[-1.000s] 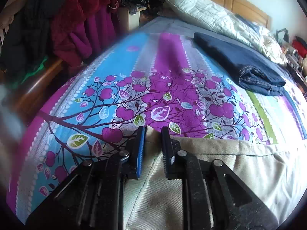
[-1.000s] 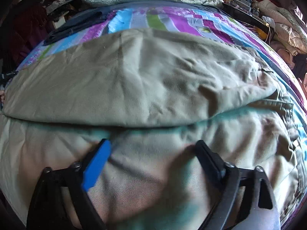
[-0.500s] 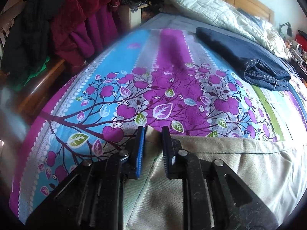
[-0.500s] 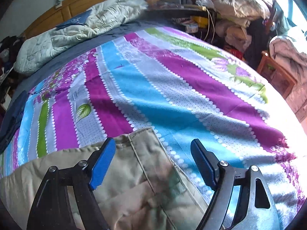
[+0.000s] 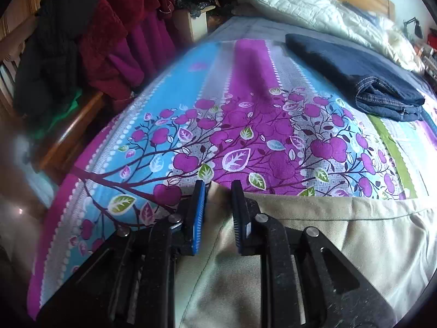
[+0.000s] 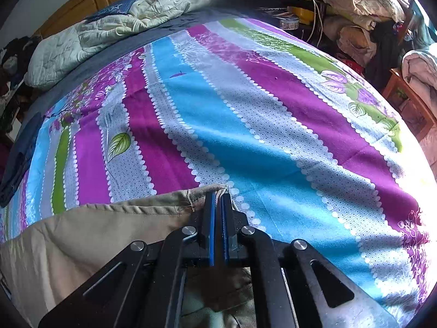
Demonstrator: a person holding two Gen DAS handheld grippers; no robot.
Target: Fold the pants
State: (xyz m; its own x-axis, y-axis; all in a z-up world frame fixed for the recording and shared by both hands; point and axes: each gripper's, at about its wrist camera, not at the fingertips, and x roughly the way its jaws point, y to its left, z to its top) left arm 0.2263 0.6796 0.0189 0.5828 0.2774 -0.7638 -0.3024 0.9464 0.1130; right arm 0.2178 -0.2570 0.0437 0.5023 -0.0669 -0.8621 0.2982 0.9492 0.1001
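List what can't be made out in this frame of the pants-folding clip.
- Left wrist view: the left gripper straddles a corner of the beige pants; whether its pads actually pinch the cloth is unclear.
- Both views: most of the pants are cut off by the lower edge and the gripper bodies, so the fold state is unknown.
- Right wrist view: cloth inside the right gripper is hidden by its closed pads.
- Folded jeans: underside unseen.

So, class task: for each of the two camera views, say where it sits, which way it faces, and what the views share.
Left wrist: sits on the left gripper, facing across the bedspread towards the folded jeans; its fingers straddle a corner of the beige pants.
Right wrist: sits on the right gripper, facing the quilt and headboard; shut on the pants' corner.
Shared: pants, bedspread, jeans, quilt.
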